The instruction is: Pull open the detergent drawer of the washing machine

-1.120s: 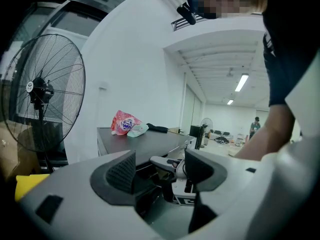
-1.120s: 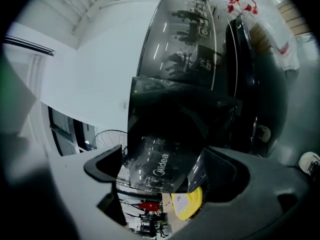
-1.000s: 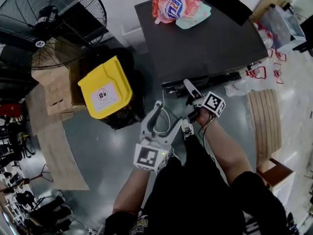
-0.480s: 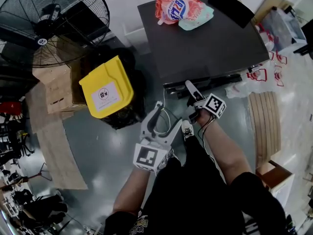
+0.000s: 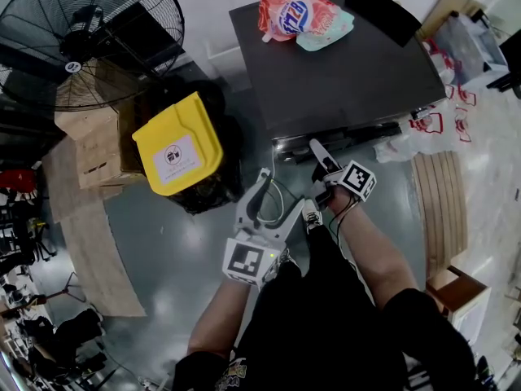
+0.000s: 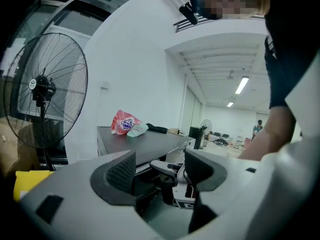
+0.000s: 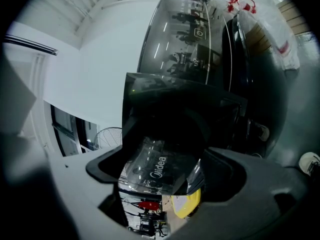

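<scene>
The dark washing machine [image 5: 342, 63] stands ahead of me, seen from above. Its detergent drawer [image 5: 297, 147] shows as a glossy strip at the front left corner. My right gripper [image 5: 319, 155] reaches to that strip. In the right gripper view the drawer's shiny front [image 7: 160, 169], printed "Midea", fills the gap of the right gripper [image 7: 165, 176], with a jaw on each side of it. My left gripper [image 5: 262, 200] hangs lower and to the left, open and empty. Between the jaws of the left gripper [image 6: 160, 171] only the machine [image 6: 140, 146] and the other gripper's white finger [image 6: 165, 165] show.
A pink detergent bag [image 5: 291, 10] and a black item [image 5: 383, 6] lie on the machine's top. A yellow-lidded bin [image 5: 177, 145] and cardboard boxes [image 5: 94, 149] stand to the left, with a big floor fan [image 5: 81, 31] behind them. Plastic bags [image 5: 431, 120] and a wooden pallet [image 5: 440, 194] are at the right.
The right gripper has shifted a little back toward me while staying on the drawer front. The left gripper has held its place.
</scene>
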Demonstrator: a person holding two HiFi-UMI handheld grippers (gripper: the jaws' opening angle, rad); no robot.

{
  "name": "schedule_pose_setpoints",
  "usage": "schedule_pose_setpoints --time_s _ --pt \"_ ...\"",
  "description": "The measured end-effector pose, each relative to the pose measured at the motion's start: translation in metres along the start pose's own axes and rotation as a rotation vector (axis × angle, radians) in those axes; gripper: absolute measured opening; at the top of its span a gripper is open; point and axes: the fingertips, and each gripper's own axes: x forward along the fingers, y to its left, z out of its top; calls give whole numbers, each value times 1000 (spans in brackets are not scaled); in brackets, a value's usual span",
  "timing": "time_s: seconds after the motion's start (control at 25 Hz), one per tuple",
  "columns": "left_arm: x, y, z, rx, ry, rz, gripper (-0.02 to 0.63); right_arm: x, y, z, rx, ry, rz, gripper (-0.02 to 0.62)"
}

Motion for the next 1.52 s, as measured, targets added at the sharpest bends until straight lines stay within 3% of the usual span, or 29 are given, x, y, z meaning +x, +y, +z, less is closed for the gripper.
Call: schedule_pose_setpoints --time_s 0.08,0.24,0.44,1.52 --pt "-1 -3 -3 3 -11 -7 281 -4 1 -2 -8 0 25 477" --pt "-2 -11 -9 -6 -14 -27 279 -19 -5 -9 11 -6 -29 477" --pt "-4 -25 -12 -30 15 -62 281 -37 -8 -12 14 -21 -25 477" --pt "-45 -72 -28 32 -1 -182 279 -122 -22 -51 25 -75 -33 476"
